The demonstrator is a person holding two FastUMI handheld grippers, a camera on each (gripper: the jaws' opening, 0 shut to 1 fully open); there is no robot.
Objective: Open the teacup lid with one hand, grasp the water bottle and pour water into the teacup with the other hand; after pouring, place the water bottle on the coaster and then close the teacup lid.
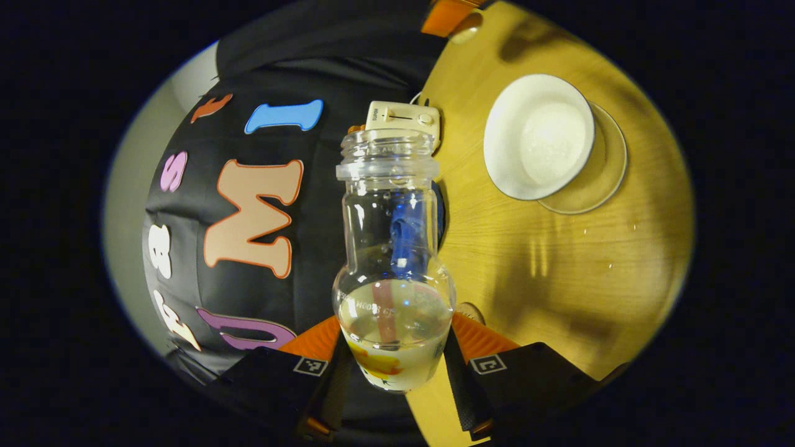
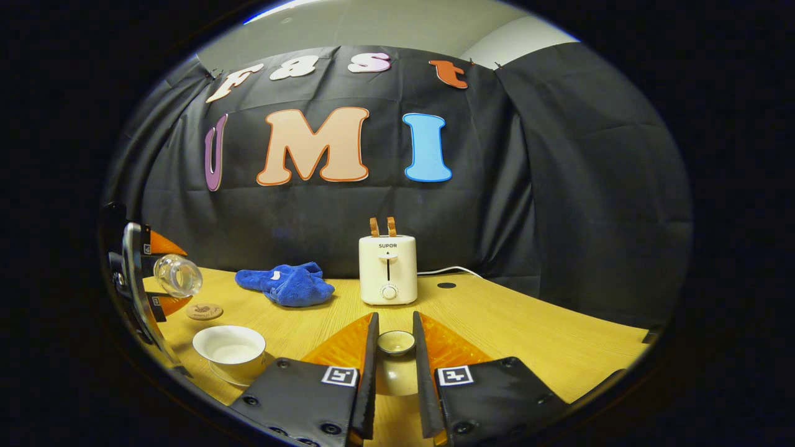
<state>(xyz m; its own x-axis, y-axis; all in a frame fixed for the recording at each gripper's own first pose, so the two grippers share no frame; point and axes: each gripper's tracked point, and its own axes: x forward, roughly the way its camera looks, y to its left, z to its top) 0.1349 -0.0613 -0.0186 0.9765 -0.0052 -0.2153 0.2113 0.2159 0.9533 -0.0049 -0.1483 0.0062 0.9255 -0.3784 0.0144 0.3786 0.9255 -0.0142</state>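
Both grippers clamp — bottle (image 1: 394,273), lid (image 2: 396,343).

Clear glossy water bottle (image 1: 394,248), glazed white teacup (image 1: 538,136), smooth wood-grain table (image 1: 559,267), and fluffy blue cloth (image 2: 287,285).

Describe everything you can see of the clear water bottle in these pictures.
The clear plastic water bottle has a threaded neck with no cap and a bulbous lower body, partly filled with water. The left hand-held gripper is shut on its base. In the right gripper view the bottle lies tipped nearly level above the wooden table, its mouth pointing toward the white ceramic teacup.
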